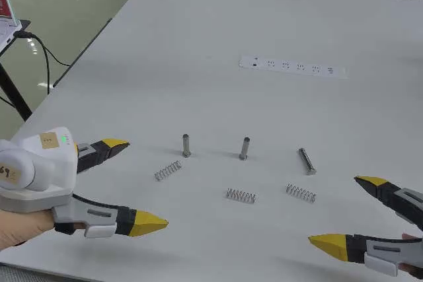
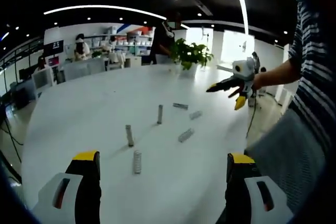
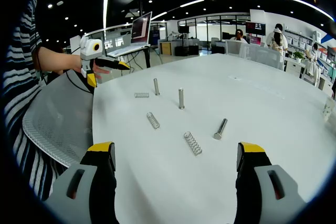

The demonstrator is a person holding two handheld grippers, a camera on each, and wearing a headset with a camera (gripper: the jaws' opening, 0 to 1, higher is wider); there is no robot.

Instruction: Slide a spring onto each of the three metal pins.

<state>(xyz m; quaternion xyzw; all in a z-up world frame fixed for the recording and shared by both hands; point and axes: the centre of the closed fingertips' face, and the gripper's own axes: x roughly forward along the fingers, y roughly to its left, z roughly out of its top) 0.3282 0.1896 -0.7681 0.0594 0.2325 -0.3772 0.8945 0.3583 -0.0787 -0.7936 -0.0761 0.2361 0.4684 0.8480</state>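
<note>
With the left gripper [image 1: 145, 183] and right gripper [image 1: 334, 208] hovering spread and empty, the left spring [image 1: 168, 170], middle spring [image 1: 240, 195] and right spring [image 1: 301, 193] are lying loose near the upright left pin [image 1: 186, 144], upright middle pin [image 1: 244, 148] and flat-lying right pin [image 1: 306, 161], so pinching one spring is probably coming first.

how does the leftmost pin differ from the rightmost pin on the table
The leftmost pin stands upright; the rightmost pin lies on its side. The leftmost pin is nearer the left gripper, the rightmost pin nearer the right gripper. Both are bare metal, nothing slid onto them.
</note>
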